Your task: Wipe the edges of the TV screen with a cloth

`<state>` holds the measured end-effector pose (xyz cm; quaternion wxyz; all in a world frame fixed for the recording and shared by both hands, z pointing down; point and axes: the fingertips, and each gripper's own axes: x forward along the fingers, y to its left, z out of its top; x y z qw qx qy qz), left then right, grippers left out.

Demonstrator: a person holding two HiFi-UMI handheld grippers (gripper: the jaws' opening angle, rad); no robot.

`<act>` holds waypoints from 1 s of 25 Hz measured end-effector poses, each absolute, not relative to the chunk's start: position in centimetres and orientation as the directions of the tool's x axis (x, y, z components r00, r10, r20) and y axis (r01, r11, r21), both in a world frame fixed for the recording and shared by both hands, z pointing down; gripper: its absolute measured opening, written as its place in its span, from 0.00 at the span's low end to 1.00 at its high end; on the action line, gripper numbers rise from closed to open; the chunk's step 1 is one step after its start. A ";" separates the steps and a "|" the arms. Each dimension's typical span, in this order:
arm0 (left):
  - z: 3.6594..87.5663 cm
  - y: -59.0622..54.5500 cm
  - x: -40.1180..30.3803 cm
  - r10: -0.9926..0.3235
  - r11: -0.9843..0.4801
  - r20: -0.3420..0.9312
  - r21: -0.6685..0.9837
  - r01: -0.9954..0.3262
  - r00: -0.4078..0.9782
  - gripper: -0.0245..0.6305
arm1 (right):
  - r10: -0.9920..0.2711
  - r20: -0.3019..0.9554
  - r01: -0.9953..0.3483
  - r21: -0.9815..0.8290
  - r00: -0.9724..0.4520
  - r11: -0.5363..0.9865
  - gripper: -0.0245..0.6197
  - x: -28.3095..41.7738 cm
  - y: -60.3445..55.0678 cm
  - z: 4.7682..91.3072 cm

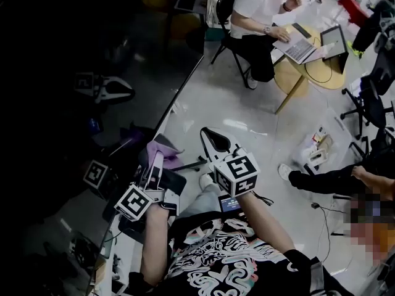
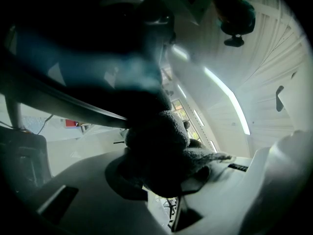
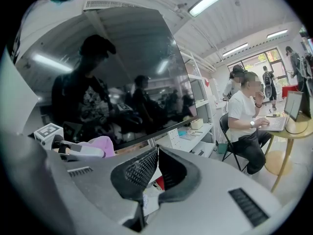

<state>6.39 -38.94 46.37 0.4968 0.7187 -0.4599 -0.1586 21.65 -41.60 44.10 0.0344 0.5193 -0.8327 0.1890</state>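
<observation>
The big dark TV screen (image 1: 92, 54) fills the left of the head view, and its lower edge (image 1: 180, 94) runs diagonally. My left gripper (image 1: 154, 165) is shut on a purple cloth (image 1: 163, 153) and holds it against that lower edge. In the left gripper view the cloth (image 2: 161, 146) is a dark wad between the jaws, touching the TV's frame bar (image 2: 58, 102). My right gripper (image 1: 214, 140) hovers just right of the cloth, shut and holding nothing. The right gripper view shows its closed jaws (image 3: 156, 153), the screen (image 3: 112, 72) and the purple cloth (image 3: 98, 144).
A person sits on a chair (image 1: 223, 11) working at a laptop (image 1: 299, 47) on a round wooden table (image 1: 324, 69). Another person's leg and shoe (image 1: 290, 172) reach in from the right. An office chair (image 1: 370, 100) stands at the far right. White shelves (image 3: 198, 131) sit below the TV.
</observation>
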 end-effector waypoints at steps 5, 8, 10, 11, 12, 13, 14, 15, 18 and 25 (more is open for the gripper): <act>46.7 -39.8 8.1 -0.828 -0.034 0.200 0.915 -0.402 0.524 0.21 | -0.856 0.257 -0.882 -0.283 -0.449 0.377 0.09 22.5 -42.5 44.8; 46.6 -40.9 8.5 -0.827 -0.038 0.226 0.891 -0.453 0.515 0.21 | -0.858 0.257 -0.884 -0.282 -0.445 0.373 0.08 23.3 -43.5 44.5; 46.6 -41.2 8.7 -0.822 -0.044 0.239 0.878 -0.476 0.517 0.21 | -0.856 0.260 -0.883 -0.281 -0.446 0.375 0.09 23.5 -43.7 44.4; 46.5 -41.3 8.9 -0.819 -0.046 0.241 0.877 -0.478 0.520 0.21 | -0.855 0.262 -0.883 -0.282 -0.447 0.376 0.08 23.6 -43.8 44.3; 46.4 -41.5 9.4 -0.819 -0.041 0.231 0.890 -0.455 0.526 0.21 | -0.854 0.264 -0.883 -0.284 -0.448 0.375 0.09 23.6 -44.0 44.2; 46.1 -41.8 10.2 -0.820 -0.028 0.211 0.914 -0.406 0.532 0.21 | -0.854 0.265 -0.882 -0.285 -0.448 0.374 0.09 23.8 -44.4 44.1; 45.9 -42.3 11.0 -0.820 -0.017 0.195 0.931 -0.364 0.538 0.21 | -0.854 0.265 -0.882 -0.286 -0.448 0.375 0.08 24.1 -45.0 44.0; 45.9 -42.9 11.5 -0.817 -0.018 0.198 0.930 -0.367 0.542 0.21 | -0.853 0.266 -0.882 -0.286 -0.449 0.375 0.09 24.5 -45.7 44.0; 46.5 -44.9 11.4 -0.797 -0.078 0.246 0.863 -0.499 0.552 0.21 | -0.852 0.273 -0.884 -0.282 -0.446 0.372 0.09 25.2 -47.5 44.3; 46.3 -45.7 12.0 -0.790 -0.085 0.237 0.872 -0.483 0.565 0.21 | -0.857 0.275 -0.891 -0.270 -0.436 0.366 0.09 25.4 -48.0 44.3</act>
